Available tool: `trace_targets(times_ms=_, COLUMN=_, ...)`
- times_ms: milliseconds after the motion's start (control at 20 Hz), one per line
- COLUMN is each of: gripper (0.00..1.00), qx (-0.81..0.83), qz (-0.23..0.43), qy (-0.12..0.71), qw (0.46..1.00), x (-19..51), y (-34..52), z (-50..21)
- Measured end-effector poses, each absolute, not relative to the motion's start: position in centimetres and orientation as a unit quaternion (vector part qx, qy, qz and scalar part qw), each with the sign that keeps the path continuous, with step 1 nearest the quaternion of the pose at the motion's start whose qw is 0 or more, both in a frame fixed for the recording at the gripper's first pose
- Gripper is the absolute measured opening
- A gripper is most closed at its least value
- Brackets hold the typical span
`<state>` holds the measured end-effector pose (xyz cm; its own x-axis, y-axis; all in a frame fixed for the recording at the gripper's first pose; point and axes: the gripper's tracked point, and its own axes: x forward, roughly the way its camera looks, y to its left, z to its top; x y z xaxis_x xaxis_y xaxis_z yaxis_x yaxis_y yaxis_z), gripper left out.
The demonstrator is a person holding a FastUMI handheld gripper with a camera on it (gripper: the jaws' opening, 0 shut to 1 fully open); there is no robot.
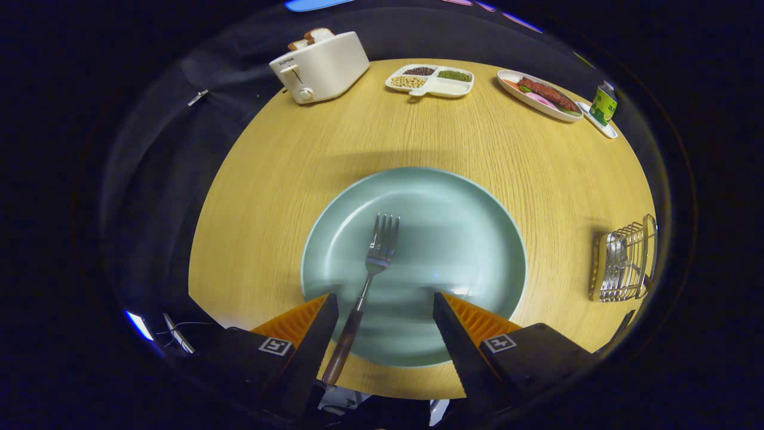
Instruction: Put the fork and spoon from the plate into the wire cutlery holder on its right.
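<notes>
We see one fork [371,272] on the one green plate [465,239], tines away from us, wooden handle crossing the near rim beside the left finger. One spoon [616,254] already stands in the one wire cutlery holder [627,258], right of the plate. Gripper [385,307] hangs over the plate's near edge, fingers spread wide, gripping nothing. Far side of the round table [286,179]: one toaster [319,67], one divided dish [431,81], one food plate [539,95], one can [604,104].

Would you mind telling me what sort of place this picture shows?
Probably a staged breakfast table: a toaster holding bread, a divided dish of beans and a plate with a fork between the open gripper fingers.
</notes>
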<state>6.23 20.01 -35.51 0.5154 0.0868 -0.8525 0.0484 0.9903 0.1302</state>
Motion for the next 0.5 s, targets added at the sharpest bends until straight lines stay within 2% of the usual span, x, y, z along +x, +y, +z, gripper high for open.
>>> trace_targets(times_ms=100, gripper=0.98, qx=0.077, qz=0.0, qy=0.511, qw=0.856, x=6.1, y=20.0, z=-36.3)
trace_targets(times_ms=200, gripper=0.91, qx=0.076, qz=0.0, qy=0.508, qw=0.858, x=6.6, y=20.3, z=-36.1)
trace_targets(times_ms=500, gripper=0.23, qx=0.043, qz=0.007, qy=0.535, qw=0.844, x=5.3, y=20.2, z=-37.1)
